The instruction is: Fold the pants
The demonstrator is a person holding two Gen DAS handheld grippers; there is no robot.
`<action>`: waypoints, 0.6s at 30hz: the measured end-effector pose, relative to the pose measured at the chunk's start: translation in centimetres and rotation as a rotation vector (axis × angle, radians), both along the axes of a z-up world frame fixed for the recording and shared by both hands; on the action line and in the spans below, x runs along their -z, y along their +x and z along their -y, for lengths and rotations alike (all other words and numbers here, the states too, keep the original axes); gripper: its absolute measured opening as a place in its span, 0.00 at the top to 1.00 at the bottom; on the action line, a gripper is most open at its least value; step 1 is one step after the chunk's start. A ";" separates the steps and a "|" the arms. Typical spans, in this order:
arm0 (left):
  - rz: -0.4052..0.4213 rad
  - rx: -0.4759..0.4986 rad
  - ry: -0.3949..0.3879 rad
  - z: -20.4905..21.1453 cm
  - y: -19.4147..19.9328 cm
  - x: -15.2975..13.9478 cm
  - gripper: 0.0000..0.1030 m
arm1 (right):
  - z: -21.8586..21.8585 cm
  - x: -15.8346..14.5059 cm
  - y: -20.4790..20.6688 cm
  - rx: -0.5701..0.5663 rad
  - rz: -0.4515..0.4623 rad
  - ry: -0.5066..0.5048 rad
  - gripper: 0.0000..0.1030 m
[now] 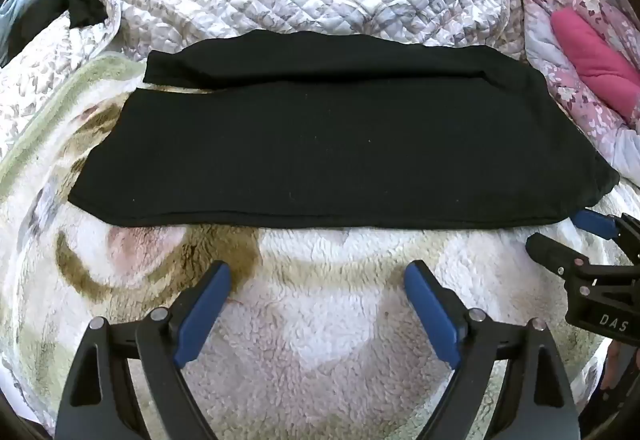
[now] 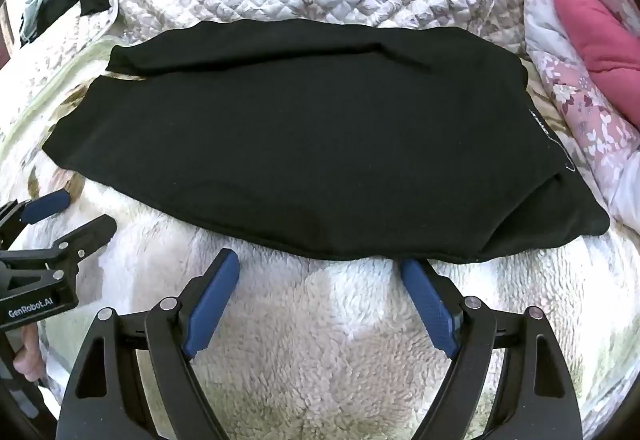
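Risk of pinching only the top layer of the black pants (image 1: 320, 144), so the doubled legs slide apart; likely also to snag the fleecy blanket (image 1: 320, 320) beneath, or drag the limp fabric into wrinkles if the two sides lift unevenly. Left gripper (image 1: 318, 278) spread wide, holding nothing, just short of the near hem ahead. Right gripper (image 2: 320, 266) equally wide and empty, its right fingertip nearly touching the hem straight in front. Pants flat on the bed, stretched crosswise beyond both.
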State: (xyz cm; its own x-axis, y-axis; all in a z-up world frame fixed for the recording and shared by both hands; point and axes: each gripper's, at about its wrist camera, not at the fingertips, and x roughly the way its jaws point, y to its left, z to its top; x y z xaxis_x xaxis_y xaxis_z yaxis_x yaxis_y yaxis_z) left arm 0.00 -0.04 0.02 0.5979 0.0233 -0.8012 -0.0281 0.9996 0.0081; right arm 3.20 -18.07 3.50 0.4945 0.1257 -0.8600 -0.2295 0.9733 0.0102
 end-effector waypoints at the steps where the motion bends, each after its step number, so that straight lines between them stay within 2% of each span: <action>1: -0.002 -0.001 0.006 0.0 0.0 0.0 0.12 | -0.1 -0.1 0.0 -0.002 -0.009 -0.001 0.19; 2: 0.001 -0.002 0.023 0.1 0.0 0.0 0.12 | -0.2 -0.1 -0.1 -0.004 -0.010 -0.005 0.19; 12: -0.034 -0.003 0.015 -0.1 0.9 -0.2 0.13 | 0.2 -0.2 1.3 0.026 -0.053 -0.020 0.19; 15: -0.023 0.006 0.009 -0.1 -0.1 -0.8 0.15 | 0.3 -0.7 -0.1 0.025 -0.034 -0.019 0.19; 18: 0.026 0.018 0.033 0.6 -1.8 -2.4 0.15 | 0.5 -1.6 -1.1 0.017 -0.033 0.020 0.19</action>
